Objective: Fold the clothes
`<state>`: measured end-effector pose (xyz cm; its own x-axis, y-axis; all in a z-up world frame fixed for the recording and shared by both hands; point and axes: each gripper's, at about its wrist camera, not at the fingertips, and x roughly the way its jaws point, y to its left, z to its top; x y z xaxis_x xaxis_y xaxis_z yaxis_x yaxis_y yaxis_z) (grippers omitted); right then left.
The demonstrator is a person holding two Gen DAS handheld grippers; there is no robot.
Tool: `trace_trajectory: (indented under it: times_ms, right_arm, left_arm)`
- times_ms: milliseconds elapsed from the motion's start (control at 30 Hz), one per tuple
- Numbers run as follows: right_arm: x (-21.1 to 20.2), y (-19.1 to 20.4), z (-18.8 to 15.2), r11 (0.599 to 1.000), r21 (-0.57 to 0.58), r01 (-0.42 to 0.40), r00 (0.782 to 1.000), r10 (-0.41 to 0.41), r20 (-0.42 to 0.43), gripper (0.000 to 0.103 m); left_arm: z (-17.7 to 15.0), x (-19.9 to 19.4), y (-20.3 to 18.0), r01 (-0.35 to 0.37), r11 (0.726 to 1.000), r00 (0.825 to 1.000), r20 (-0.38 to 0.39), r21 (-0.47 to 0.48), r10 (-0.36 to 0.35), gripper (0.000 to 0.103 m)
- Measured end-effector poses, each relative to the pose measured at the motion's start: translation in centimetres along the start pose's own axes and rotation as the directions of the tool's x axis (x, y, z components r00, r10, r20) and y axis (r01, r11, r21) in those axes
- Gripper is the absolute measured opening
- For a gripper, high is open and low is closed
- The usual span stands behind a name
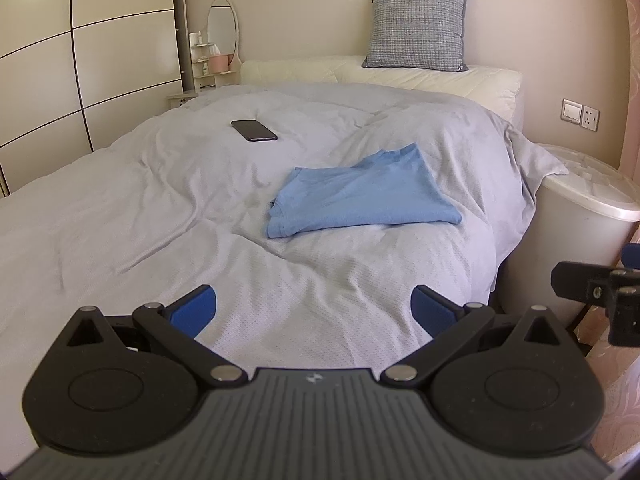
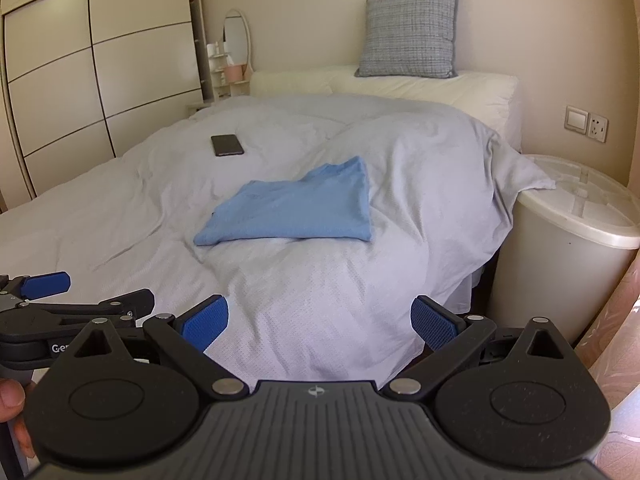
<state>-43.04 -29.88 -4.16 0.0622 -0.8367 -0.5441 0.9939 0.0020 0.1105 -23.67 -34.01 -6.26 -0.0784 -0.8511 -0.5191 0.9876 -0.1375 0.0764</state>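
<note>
on the bed's pale grey rumpled cover (image 1: pixel 160 200), in the left wrist view, the light blue cotton garment (image 1: pixel 360 196) lies as a flat folded rectangle, well apart from a black slab phone (image 1: pixel 253 130). the left gripper (image 1: pixel 314 310) hangs short of it, jaws spread and empty, likely because the fold looks finished. in the right wrist view the garment (image 2: pixel 292 210) sits mid-bed; the right gripper (image 2: pixel 319 322) is likewise spread wide, holding nothing.

I am reading only the white letters "Ge", cut off, on my left gripper (image 2: pixel 60 316) body. Nothing else is showing legible text.
</note>
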Motion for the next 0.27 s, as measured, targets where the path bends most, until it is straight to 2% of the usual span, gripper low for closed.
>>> trace_trajectory:
  times_ms: [267]
  right_arm:
    - [-0.02,0.19,-0.01,1.000,-0.004,-0.001,1.000,0.001,-0.001,0.100]
  left_arm:
    - [-0.34,-0.22,0.16,-0.005,1.000,1.000,0.008,-0.006,0.005,0.102]
